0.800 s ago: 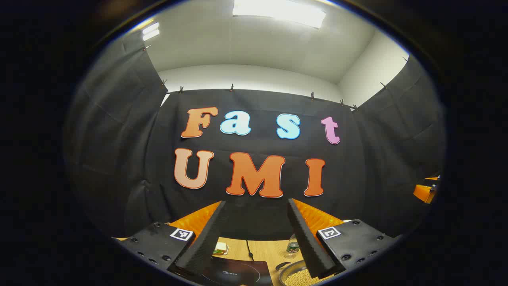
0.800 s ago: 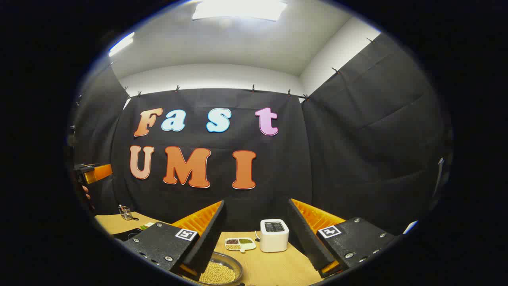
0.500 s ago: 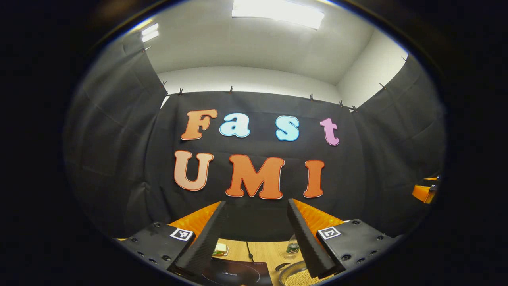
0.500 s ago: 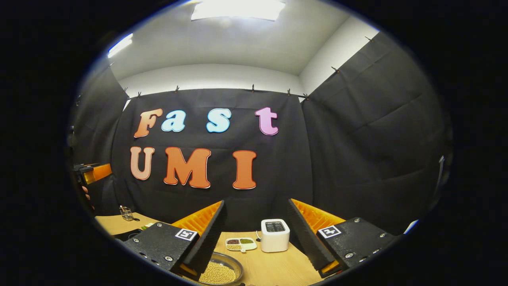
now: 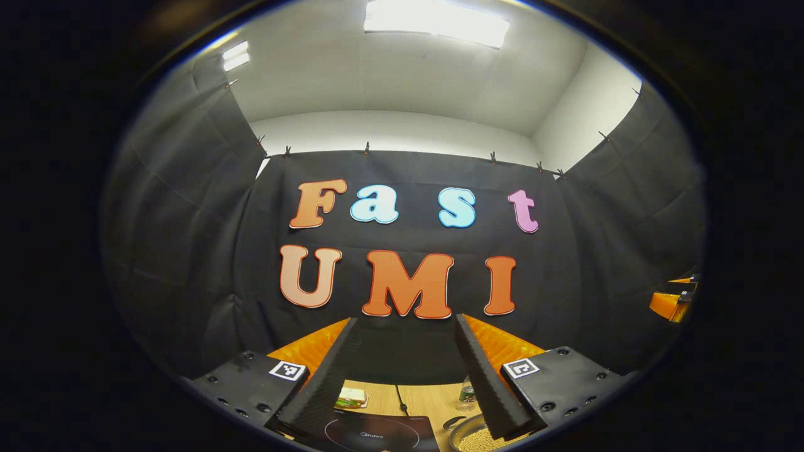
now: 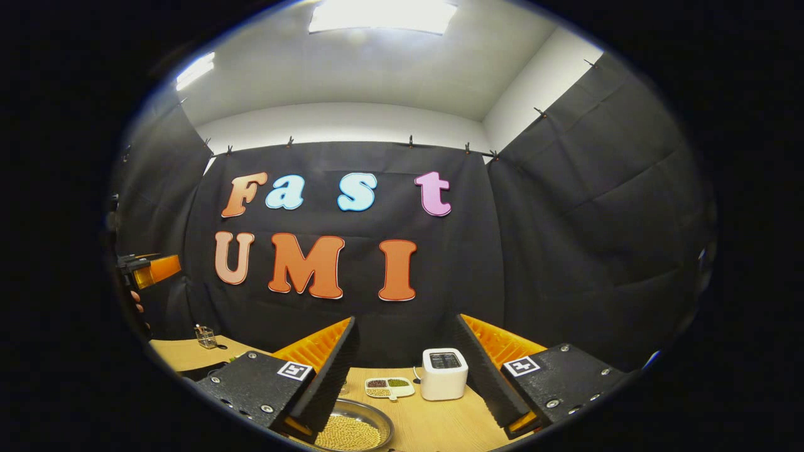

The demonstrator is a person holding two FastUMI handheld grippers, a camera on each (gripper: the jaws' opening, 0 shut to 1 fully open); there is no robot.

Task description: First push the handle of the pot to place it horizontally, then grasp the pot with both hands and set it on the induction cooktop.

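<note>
Both grippers are held high above the wooden surface (image 6: 433,420), cameras facing the booth's black back wall. Left gripper (image 5: 405,370): fingers spread wide, nothing between them. In the left gripper view, the black induction cooktop (image 5: 377,433) lies on the surface low between the fingers; the pot (image 5: 468,434), filled with yellowish beans, sits just right of the cooktop, partly hidden behind the right-hand finger, with a dark handle stub at its left rim. A sandwich (image 5: 352,397) and a small bottle (image 5: 466,394) sit farther back; a cable runs from the cooktop toward the wall. Right gripper (image 6: 405,370): fingers also wide apart, empty. In the right gripper view the pot (image 6: 355,430) lies low, beside the left-hand finger. Behind it are a divided dish of beans (image 6: 389,387) and a white appliance (image 6: 445,373). The other gripper shows at the far left edge, held by a hand (image 6: 135,306).
</note>
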